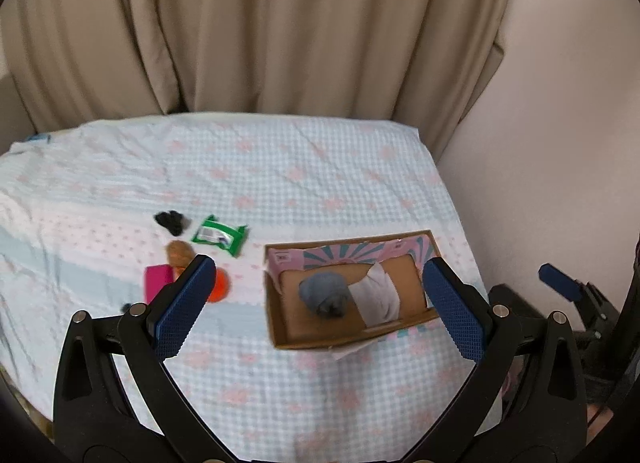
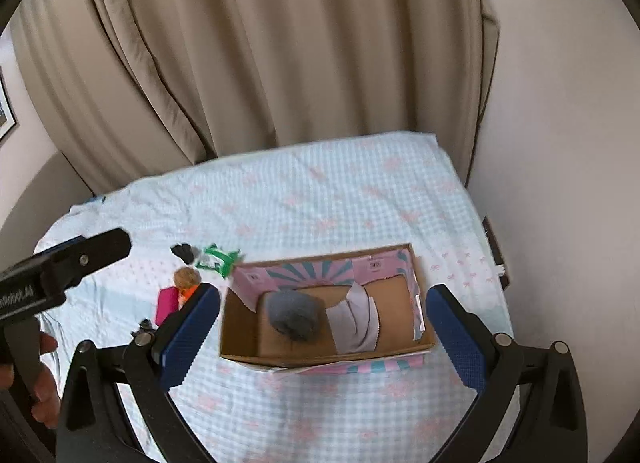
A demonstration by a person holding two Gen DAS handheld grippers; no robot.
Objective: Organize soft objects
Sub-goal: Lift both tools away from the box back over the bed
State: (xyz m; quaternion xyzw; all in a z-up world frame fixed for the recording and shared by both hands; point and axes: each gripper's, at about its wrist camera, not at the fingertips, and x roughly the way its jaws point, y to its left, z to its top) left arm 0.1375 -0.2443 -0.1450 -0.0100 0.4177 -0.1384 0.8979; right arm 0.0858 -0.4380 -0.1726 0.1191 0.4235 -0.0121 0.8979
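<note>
**Hovering wide above the bed, box half filled**

Both jaws gape empty: left hand-held gripper (image 1: 316,307), right hand-held gripper (image 2: 322,337). Grey bundle (image 1: 325,295) and white cloth (image 1: 378,295) lie in the cardboard box (image 1: 280,327). Black item (image 1: 171,222) and brown ball (image 1: 180,253) wait left; best approached from above. Wall crowds the right.

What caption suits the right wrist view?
Open right gripper above a cardboard box holding a grey sock ball.
</note>
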